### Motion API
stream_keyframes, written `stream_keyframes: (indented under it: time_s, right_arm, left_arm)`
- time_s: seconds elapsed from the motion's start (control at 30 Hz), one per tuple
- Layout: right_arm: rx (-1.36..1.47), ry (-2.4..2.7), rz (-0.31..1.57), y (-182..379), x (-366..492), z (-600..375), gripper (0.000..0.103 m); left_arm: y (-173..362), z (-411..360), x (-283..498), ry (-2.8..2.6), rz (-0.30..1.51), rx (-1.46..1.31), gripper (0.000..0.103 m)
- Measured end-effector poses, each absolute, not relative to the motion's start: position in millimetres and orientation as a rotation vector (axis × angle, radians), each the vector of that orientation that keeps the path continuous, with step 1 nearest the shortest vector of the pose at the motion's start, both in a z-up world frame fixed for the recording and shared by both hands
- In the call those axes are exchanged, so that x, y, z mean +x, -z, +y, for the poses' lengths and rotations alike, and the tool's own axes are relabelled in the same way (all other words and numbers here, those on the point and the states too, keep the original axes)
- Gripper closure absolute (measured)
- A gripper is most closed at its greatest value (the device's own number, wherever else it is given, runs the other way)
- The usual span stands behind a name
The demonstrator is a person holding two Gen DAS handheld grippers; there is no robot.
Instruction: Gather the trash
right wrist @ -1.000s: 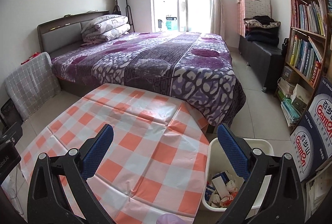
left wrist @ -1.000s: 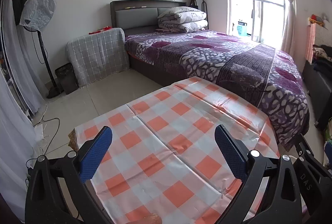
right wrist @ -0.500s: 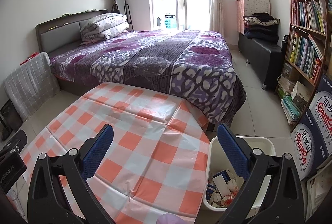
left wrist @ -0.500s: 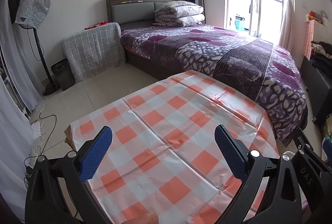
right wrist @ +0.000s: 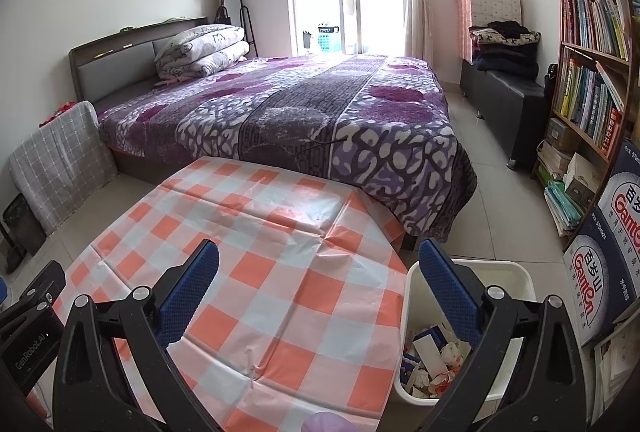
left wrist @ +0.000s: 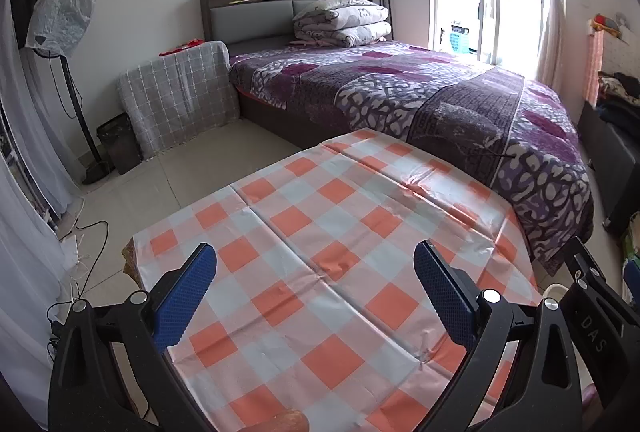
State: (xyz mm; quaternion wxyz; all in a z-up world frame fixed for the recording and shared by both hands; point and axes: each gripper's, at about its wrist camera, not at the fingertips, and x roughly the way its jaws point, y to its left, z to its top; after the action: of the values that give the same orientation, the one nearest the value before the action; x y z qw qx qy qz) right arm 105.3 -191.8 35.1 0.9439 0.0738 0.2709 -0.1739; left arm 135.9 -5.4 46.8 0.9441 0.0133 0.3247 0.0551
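Note:
A table with an orange-and-white checked cloth [left wrist: 328, 264] lies below both grippers; it also shows in the right wrist view [right wrist: 256, 272]. No trash shows on the cloth. A white bin [right wrist: 516, 272] stands on the floor at the table's right edge, holding crumpled paper and wrappers [right wrist: 432, 360]. My left gripper [left wrist: 315, 284] is open and empty above the cloth. My right gripper [right wrist: 318, 282] is open and empty, its right finger [right wrist: 444, 284] in front of the bin. The bin's rim [left wrist: 554, 290] barely shows in the left wrist view.
A bed with a purple cover [right wrist: 320, 112] stands just beyond the table. A bookshelf [right wrist: 592, 72] and printed boxes [right wrist: 608, 292] line the right wall. A standing fan [left wrist: 60, 20], a small dark bin [left wrist: 118, 144] and floor cables [left wrist: 76, 244] are at left.
Both views have shifted slightly: the cameras pulled back and tilted a little, so the table sits lower in frame. Both grippers stay open and empty.

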Motion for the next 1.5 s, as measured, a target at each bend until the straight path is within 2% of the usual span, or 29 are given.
stream_keyframes:
  time_s: [1.5]
  right_arm:
    - [0.16,0.352,0.566,-30.1,100.7,-195.4,0.007]
  left_arm:
    - [-42.6,-6.6,136.9,-0.114,0.674,0.022,0.007]
